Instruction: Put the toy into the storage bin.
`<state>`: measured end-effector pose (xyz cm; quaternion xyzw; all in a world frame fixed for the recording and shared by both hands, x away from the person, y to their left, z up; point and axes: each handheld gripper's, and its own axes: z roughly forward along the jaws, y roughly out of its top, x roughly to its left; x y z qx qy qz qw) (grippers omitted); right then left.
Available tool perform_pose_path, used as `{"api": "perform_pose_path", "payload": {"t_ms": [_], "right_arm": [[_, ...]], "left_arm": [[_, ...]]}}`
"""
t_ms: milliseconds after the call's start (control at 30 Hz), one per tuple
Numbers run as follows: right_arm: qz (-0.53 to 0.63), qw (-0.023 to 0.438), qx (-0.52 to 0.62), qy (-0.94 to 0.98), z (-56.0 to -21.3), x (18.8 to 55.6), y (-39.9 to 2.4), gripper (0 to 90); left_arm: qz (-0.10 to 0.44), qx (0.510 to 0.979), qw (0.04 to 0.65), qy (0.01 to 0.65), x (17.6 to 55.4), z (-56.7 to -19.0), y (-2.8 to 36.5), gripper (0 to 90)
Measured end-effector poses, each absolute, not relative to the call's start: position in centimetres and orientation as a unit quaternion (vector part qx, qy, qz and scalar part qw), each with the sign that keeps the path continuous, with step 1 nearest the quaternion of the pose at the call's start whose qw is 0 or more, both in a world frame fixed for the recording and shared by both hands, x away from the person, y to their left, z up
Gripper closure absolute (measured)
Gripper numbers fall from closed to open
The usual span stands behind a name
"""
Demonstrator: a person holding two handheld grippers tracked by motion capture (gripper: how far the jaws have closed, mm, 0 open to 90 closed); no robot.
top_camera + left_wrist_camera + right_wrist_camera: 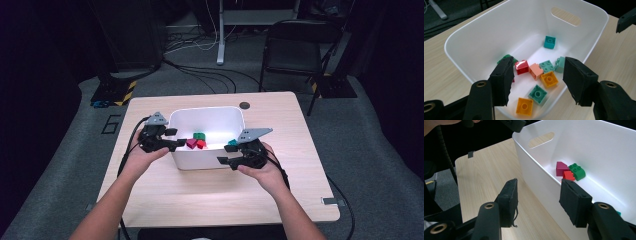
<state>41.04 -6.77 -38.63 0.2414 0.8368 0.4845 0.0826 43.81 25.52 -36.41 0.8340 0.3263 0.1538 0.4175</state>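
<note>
Both hand-held grippers, left (172, 138) and right (226, 154), stand spread and empty, flanking my bin (207, 161). Bricks (527, 67) lie just beyond the left's jaws. I judge picking: next, dip in and pinch one.

A bin (206, 131) is sitting on the surface (215, 195), nearer its far edge than its near edge and about midway between the side edges. Toy bricks (537, 75) are lying loose in the bin, most bunched together, one (549, 42) lying apart toward the wall with the handle slot. The left tongs (172, 138) are hanging at the bin's left wall, over its rim. The right tongs (226, 154) are straddling the bin's near right corner. A chair (295, 47) is standing on the floor beyond the surface's far right corner.
</note>
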Motion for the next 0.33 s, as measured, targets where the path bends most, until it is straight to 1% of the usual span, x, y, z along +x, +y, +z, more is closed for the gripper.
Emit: {"api": "perform_pose_path", "payload": {"t_ms": [333], "right_arm": [[0.485, 0.083, 0.243, 0.836, -38.7, 41.0, -6.9, 47.2]], "left_arm": [[0.173, 0.818, 0.415, 0.359, 41.2, -38.2, 29.3, 38.1]]}}
